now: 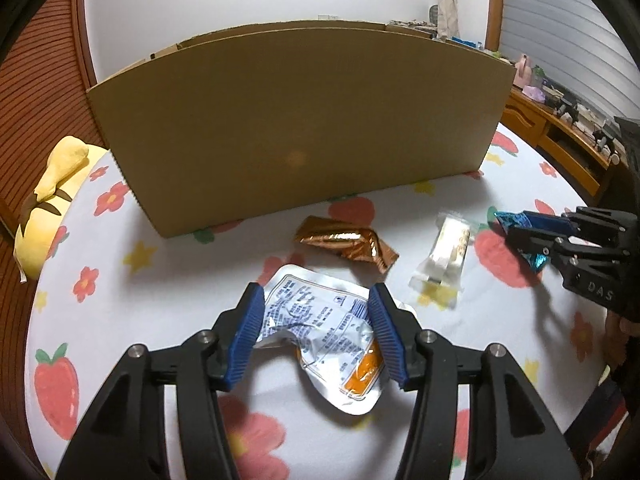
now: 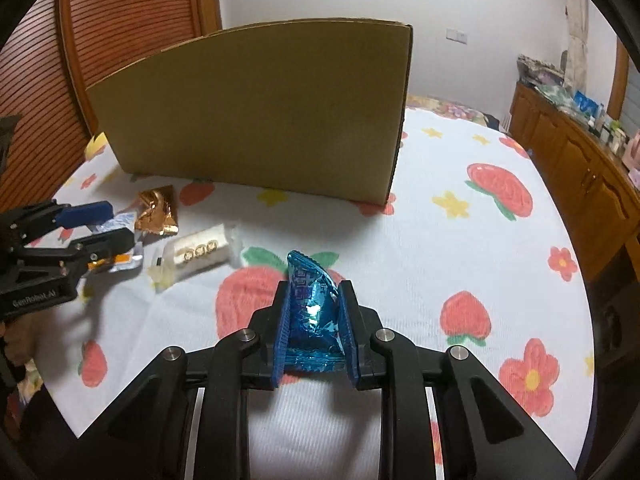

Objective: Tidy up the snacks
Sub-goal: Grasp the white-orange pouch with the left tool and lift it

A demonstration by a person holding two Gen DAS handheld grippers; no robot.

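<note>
A tall cardboard box (image 1: 296, 120) stands on the flowered cloth, also in the right wrist view (image 2: 256, 112). My left gripper (image 1: 316, 304) is open, its blue fingers on either side of a crumpled silver and orange pouch (image 1: 320, 332) lying on the cloth. Beyond it lie a copper foil packet (image 1: 344, 242) and a clear-wrapped white snack (image 1: 444, 256). My right gripper (image 2: 314, 292) is shut on a shiny blue packet (image 2: 312, 312), held above the cloth; it shows at the right in the left wrist view (image 1: 516, 232).
A yellow plush toy (image 1: 48, 200) lies at the left edge of the cloth. Wooden cabinets (image 2: 576, 160) with clutter stand along the right wall. A wooden slatted panel (image 2: 120, 20) is behind the box on the left.
</note>
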